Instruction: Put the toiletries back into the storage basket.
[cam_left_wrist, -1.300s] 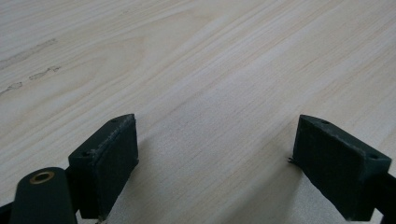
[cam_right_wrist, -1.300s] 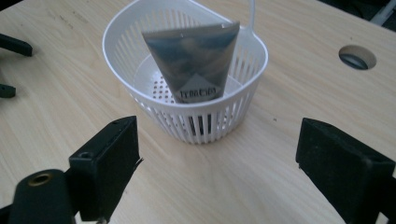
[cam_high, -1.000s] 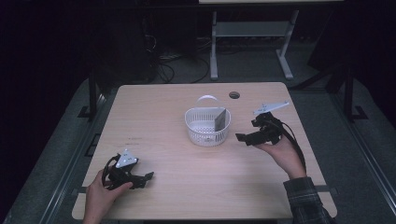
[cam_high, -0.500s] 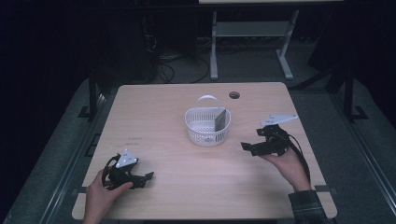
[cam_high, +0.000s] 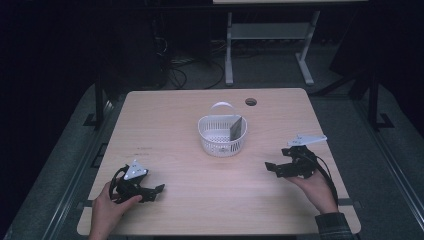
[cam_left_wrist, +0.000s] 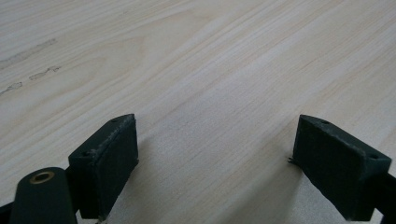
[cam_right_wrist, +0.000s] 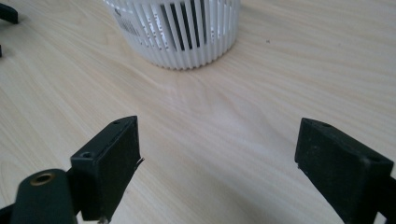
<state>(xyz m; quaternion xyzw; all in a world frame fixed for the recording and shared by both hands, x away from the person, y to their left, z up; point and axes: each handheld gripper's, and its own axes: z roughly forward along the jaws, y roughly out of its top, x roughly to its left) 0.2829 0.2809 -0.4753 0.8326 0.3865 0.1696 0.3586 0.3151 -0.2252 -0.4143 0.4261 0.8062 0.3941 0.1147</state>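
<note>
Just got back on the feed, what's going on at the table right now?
A person holds a gripper in each hand over the wooden table. Both are open with nothing between the jaws. The left gripper sits low at the near left edge. The right gripper is at the near right, pointing toward the white slatted basket in the middle of the table. A dark flat piece stands inside the basket. Neither gripper touches the basket.

Both grippers are black, each with a grey three-cornered plate on top. Left gripper (cam_high: 159, 189), on the near-left side of the white basket (cam_high: 222, 145): a black cable loops at its back. Right gripper (cam_high: 270, 168), on the basket's near-right side: a black cable trails over the wrist to a dark plaid cuff (cam_high: 332, 226). Jaw pads are blocky and matt black, with small screw holes; a brass-ringed hole sits on the left arm.
</note>
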